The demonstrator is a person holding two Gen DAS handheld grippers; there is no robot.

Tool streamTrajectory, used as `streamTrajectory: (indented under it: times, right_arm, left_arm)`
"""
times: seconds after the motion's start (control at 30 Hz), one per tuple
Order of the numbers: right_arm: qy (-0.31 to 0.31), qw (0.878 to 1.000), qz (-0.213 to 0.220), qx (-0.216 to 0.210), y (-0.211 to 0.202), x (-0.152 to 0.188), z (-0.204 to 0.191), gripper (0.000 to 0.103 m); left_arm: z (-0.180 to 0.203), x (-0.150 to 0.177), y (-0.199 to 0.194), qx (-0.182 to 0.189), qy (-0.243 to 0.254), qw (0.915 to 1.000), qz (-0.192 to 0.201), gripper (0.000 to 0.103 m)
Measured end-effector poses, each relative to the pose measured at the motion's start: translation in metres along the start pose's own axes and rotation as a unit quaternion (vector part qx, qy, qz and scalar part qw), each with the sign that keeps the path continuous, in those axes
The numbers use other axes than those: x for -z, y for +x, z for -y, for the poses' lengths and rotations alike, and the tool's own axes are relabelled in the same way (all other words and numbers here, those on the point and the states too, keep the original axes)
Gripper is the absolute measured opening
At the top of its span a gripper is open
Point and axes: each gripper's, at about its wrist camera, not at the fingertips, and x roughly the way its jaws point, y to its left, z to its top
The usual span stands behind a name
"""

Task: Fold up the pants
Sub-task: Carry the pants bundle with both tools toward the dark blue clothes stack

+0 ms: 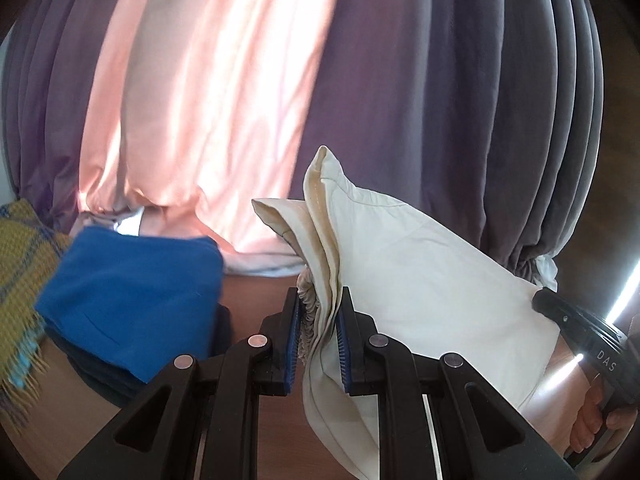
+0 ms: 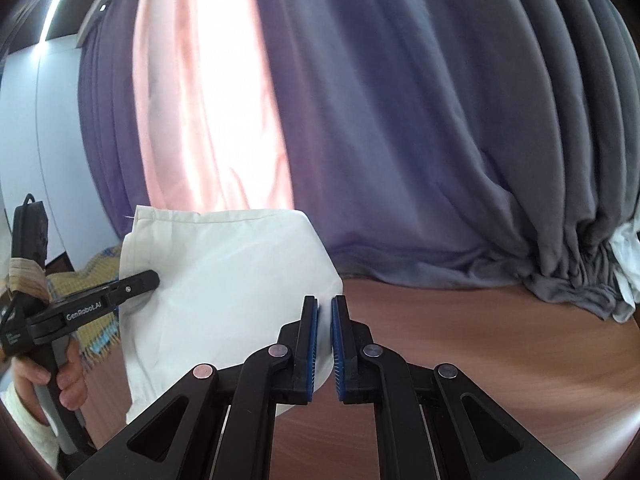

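Both pinching cream pants [image 1: 420, 280], the left hand-held gripper [image 1: 318, 340] hides bunched folds while the right hand-held gripper [image 2: 325, 344] clamps an edge above the desk [image 2: 460, 320].

Both tools are matte black plastic. The left gripper [image 1: 319, 340] has two long angular arms, each with a teardrop-shaped cutout near the base and round silver rivets at the hinges; its fingers [image 1: 291, 344] carry blue ribbed pads on their inner faces. The right gripper [image 2: 325, 346] is built the same way, with copper-toned and grey rivets and blue ribbed pads. From the side, the left tool shows white lettering reading "GenRobot.AI" along its arm, a small screw near the tip and a grey handle. A thin black cable loops at its top, beside a band of tan tape. A cream knitted sleeve [image 2: 24, 420] covers the forearm.
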Motion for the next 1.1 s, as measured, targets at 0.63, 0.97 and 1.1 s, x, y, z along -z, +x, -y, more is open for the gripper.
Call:
streamTrajectory:
  times: [0.63, 0.97, 1.1]
  right_arm:
    - [0.031, 0.999, 0.03, 0.029, 0.072, -0.025, -0.179, 0.008]
    - [0.03, 0.998, 0.008, 0.05, 0.126, -0.018, -0.239, 0.008]
    - [0.023, 0.998, -0.004, 0.059, 0.138, -0.008, -0.252, 0.008]
  left_arm:
    - [-0.177, -0.077, -0.004, 0.01, 0.085, 0.9963, -0.01, 0.018]
    - [-0.237, -0.093, 0.043, 0.017, 0.129, 0.9893, -0.065, 0.018]
    - [-0.244, -0.087, 0.069, 0.021, 0.153, 0.9832, -0.097, 0.018]
